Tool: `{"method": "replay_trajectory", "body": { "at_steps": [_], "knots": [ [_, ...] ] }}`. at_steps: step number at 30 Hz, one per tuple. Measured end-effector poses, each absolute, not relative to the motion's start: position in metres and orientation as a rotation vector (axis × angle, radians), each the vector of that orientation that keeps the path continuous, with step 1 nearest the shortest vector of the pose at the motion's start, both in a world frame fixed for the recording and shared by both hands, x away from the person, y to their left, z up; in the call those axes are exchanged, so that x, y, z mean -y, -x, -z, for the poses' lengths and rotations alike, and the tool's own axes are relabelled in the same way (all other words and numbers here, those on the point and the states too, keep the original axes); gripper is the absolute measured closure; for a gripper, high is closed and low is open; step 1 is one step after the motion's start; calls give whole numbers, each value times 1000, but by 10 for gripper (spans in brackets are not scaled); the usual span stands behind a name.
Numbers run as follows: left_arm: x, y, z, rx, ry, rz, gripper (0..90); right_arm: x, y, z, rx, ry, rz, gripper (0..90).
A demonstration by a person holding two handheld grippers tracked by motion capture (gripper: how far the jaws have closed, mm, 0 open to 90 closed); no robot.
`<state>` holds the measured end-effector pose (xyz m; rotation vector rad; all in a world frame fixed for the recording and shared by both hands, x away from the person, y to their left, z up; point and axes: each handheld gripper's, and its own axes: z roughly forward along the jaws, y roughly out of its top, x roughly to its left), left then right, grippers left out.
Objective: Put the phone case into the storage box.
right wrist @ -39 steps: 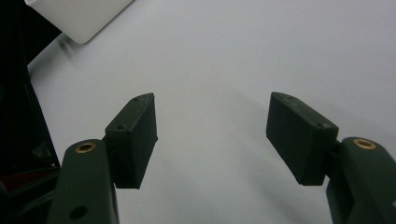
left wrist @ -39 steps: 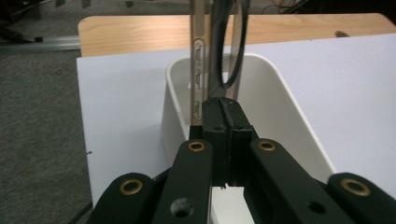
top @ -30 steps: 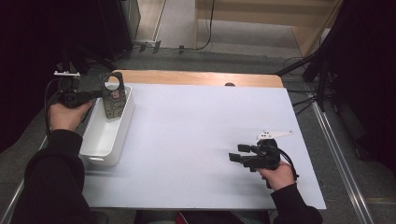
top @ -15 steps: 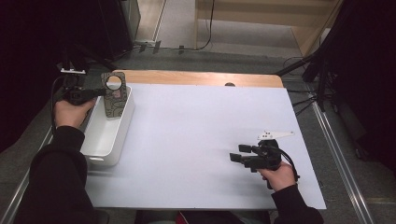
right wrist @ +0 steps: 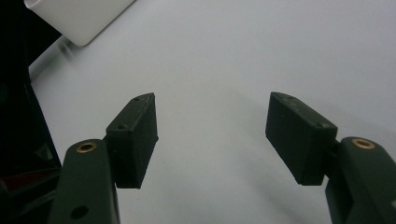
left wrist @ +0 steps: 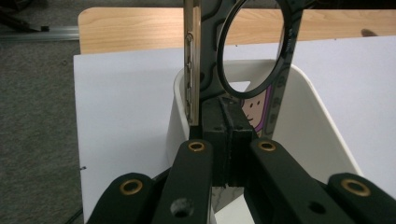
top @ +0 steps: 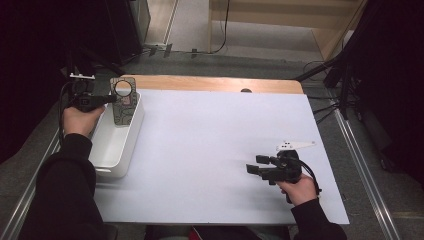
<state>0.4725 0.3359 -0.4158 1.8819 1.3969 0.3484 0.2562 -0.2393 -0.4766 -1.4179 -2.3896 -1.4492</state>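
Far left, clamped hard in the left gripper [top: 107, 98] and held on edge above the far end of the white bin [top: 112, 155]: a flat patterned phone case [top: 122, 107] with a round ring [top: 123, 88] at its top. Pinched low on its body by the closed pads in the left gripper view [left wrist: 229, 135], with the ring [left wrist: 252, 46] standing up beyond them and the bin wall [left wrist: 317, 126] curving below and behind. Shifted only slightly from a second ago, and set a touch straighter over the bin than in the earlier high view, where tilted more across the rim. Not yet released, not yet lowered, and seemingly clear of the bin floor (contact hard to judge from above). Judged as the last hover before a drop into the bin, calling only for a short descent and an easing of the grip. Across the bare white desk [top: 215, 130], well apart at the near right: the right gripper [top: 252, 169], resting low over the surface, parted about halfway with nothing between the pads [right wrist: 133, 140], unmoved since a second ago. Likely waiting for its own turn, with nothing near to pick up.
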Motion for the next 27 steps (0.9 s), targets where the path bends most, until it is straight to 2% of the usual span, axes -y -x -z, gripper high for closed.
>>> {"method": "replay_trajectory", "body": {
  "at_steps": [11,14,20,27],
  "knots": [
    [-337,-463,403,-1347,-1844,-307,889,242,-257,477,2387,1425,1444,329],
    [-335,-458,399,-1323,-1841,-291,862,241,-258,478,2389,1421,1440,330],
    [-328,-449,390,-1252,-1843,-211,730,239,-261,479,2394,1413,1434,330],
    [-314,-441,385,-1177,-1864,-158,485,238,-265,479,2399,1403,1428,329]
  ]
}}
